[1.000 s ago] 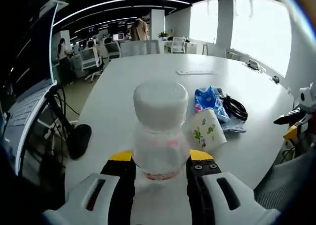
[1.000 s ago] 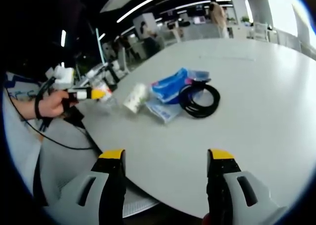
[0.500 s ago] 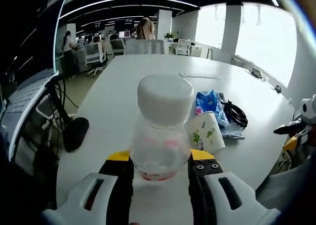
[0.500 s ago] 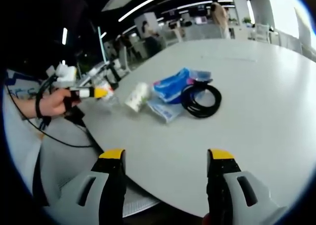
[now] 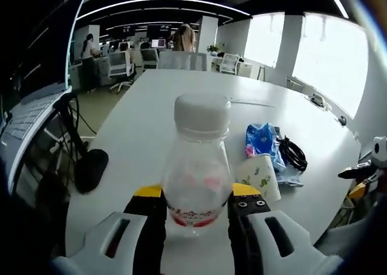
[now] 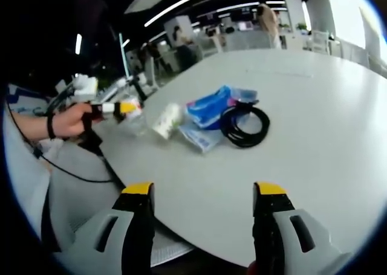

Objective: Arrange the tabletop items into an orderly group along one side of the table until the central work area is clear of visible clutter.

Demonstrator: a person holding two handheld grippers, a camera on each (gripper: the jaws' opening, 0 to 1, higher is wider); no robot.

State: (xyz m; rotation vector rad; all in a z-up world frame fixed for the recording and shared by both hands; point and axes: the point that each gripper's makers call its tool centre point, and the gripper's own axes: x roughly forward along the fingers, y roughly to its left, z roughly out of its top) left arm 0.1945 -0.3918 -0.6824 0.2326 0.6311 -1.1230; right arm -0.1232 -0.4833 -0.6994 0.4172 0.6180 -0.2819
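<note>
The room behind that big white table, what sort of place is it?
Most likely an open-plan office. Beyond the white table stand rows of desks with swivel chairs and lit computer screens, people are working there, and long strip lights run across the ceiling.

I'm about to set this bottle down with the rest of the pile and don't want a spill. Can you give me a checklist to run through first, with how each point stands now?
1. Left tool gripping the bottle: ok, a jaw on each side of its lower body.
2. Bottle cap on: ok.
3. Bottle upright: ok.
4. Bare table next to the paper cup, blue packet and black cable: ok.
5. Right tool out of the way: ok, open, off the table edge.
6. Bottle resting on the table or lifted: cannot tell.
</note>
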